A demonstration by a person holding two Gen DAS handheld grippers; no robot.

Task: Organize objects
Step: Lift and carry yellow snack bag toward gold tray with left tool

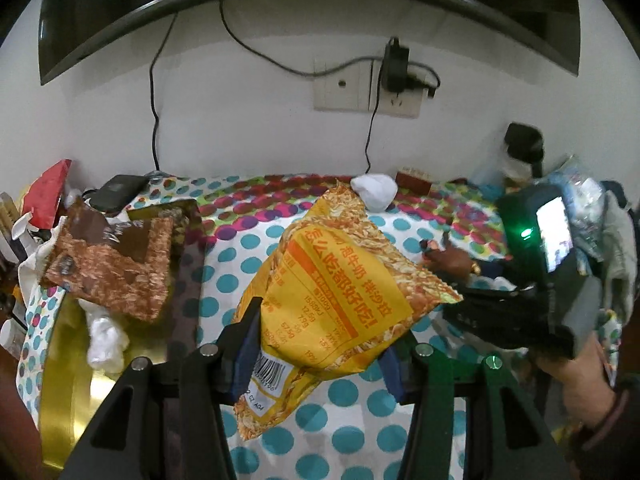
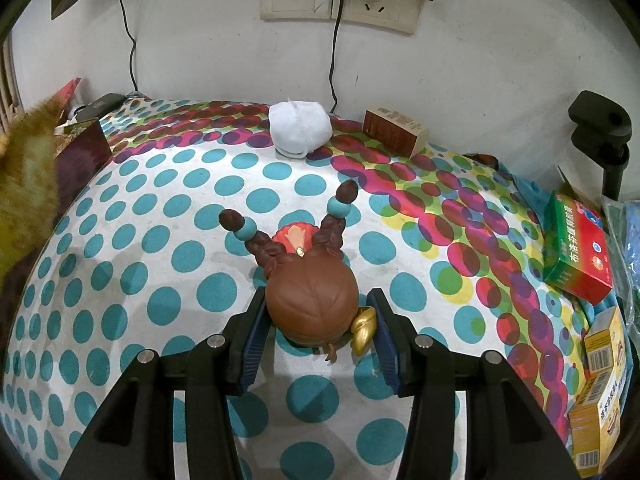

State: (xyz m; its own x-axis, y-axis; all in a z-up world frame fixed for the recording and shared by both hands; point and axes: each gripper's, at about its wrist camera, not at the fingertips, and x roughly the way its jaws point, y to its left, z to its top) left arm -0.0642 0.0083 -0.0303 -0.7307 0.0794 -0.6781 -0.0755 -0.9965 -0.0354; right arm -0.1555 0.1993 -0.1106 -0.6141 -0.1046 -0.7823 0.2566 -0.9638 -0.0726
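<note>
Left wrist: we see the left claw (image 1: 320,344) pinching a yellow snack bag (image 1: 336,292) by its barcode end, held above the dotted surface (image 1: 248,240); its long axis runs up and away from us. A gold box (image 1: 68,360) (already holding a brown packet (image 1: 116,264)) lies to its left.

Right wrist: the right claw (image 2: 318,332) stands spread around a brown-haired figurine (image 2: 310,296), braids pointing away; pads near, contact unclear.

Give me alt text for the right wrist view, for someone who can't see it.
The right hand-held gripper brackets a brown-haired figurine lying on a polka-dot tablecloth, jaws on either side of its head, contact unclear. Behind it, near the wall, are a white rolled sock and a small brown box; a green-and-red medicine box lies at right.
</note>
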